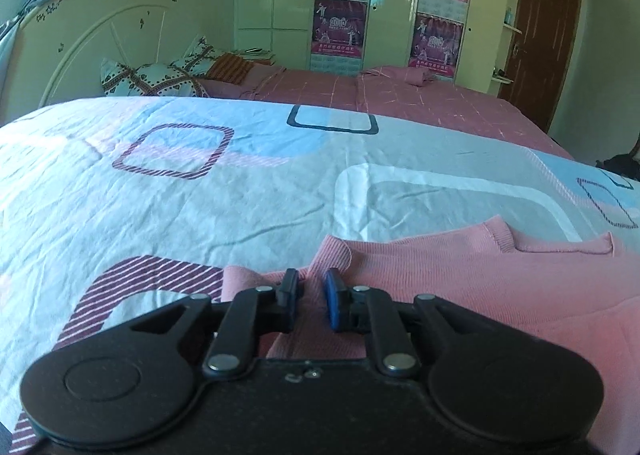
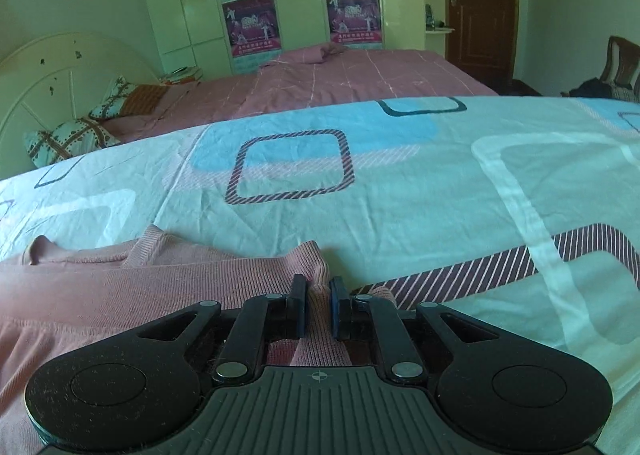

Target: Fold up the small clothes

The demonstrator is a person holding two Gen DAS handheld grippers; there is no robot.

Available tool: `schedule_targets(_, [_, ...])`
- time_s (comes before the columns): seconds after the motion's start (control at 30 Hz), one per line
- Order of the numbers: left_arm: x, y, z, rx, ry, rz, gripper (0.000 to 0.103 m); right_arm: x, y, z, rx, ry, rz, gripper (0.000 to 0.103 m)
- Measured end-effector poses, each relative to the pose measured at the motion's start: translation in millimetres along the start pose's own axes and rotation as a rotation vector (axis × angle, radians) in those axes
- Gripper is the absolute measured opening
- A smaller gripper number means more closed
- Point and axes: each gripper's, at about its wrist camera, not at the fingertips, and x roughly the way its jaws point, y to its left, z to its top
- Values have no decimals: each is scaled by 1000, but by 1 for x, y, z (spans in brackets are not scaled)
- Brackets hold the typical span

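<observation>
Both the left hand-held gripper [image 1: 309, 287] and the right hand-held gripper [image 2: 319, 293] pinch the pink ribbed knit sweater [image 1: 460, 275] on the bed's patterned sheet [image 1: 200, 191]; folding seems barely begun.

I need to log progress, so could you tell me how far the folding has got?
Early stage. The pink sweater lies spread on the patterned sheet, no fold visible. In hand: left tool and right tool each pinch a ribbed edge. The folding itself remains.
</observation>
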Motion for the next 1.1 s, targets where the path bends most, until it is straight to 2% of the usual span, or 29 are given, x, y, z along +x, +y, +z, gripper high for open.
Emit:
schedule_targets(0.07, [-7,1,0,-4,-14,-6,28,-10,0,1,11,-21,6,25])
schedule_targets(0.1, [-11,1,-1,0,-24,-2,31,-17,-1,3,22,-44,5,39])
schedule_targets(0.13, [-16,2,-1,0,-31,0,33,-24,-1,5,26,-64,7,49])
schedule_targets(0.2, [-28,4,-1,-5,-59,1,40,-36,1,7,22,-87,13,49])
schedule_targets(0.33, [-60,-3,-1,9,-116,-22,43,-51,14,3,-18,-62,57,49])
schedule_targets(0.53, [-80,-47,-18,90,-74,-172,46,-59,52,-20,-66,-5,136,48])
schedule_targets(0.63, [-77,-67,-34,129,-47,-208,46,-62,68,-30,-84,11,165,48])
schedule_targets(0.73, [-70,-71,-48,165,-18,-175,46,-64,76,-39,-94,31,181,48])
schedule_targets(0.8, [-64,-61,-55,145,15,-141,49,-65,75,-46,-105,50,174,48])
schedule_targets(0.87, [-65,-43,-59,121,9,-125,50,-64,68,-52,-113,65,141,48])
schedule_targets(0.97, [-71,-26,-61,104,13,-86,49,-65,45,-64,-118,75,37,48])
schedule_targets(1.03, [-73,-19,-62,96,15,-82,49,-68,30,-67,-95,71,19,48])
schedule_targets(1.1, [-77,-19,-61,95,22,-68,48,-74,34,-66,-120,70,-4,48])
